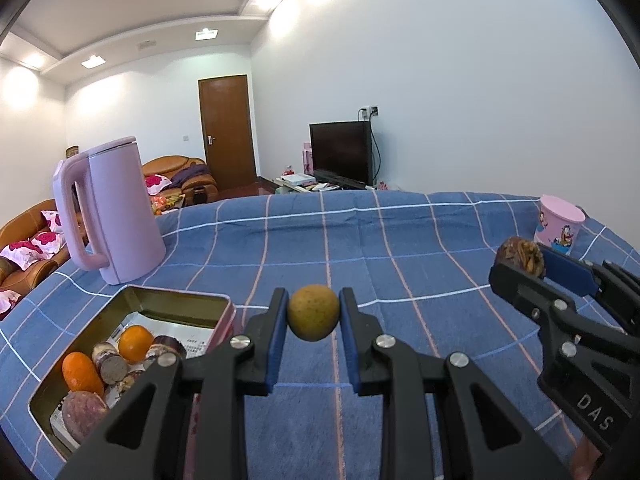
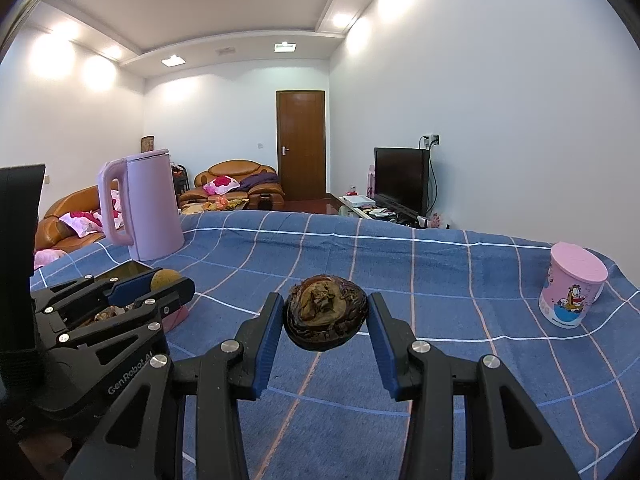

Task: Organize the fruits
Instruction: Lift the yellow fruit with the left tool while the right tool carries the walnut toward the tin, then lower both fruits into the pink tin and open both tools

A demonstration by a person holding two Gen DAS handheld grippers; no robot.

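left gripper (image 1: 313,314) clamps your small yellow-green fruit (image 1: 313,312) across its middle: light, firm, round, may roll out | right gripper (image 2: 326,322) grips the dark wrinkled fruit (image 2: 325,316): brittle-looking, squeeze gently | tin (image 1: 224,312) lies lower left

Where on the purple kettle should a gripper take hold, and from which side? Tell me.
Grip the kettle by its handle. The kettle stands upright on the blue checked cloth, its body probably too wide for the jaws, while the loop handle juts out on the left with a gap behind it. Come in from that left side, level, closing across the handle's vertical bar.
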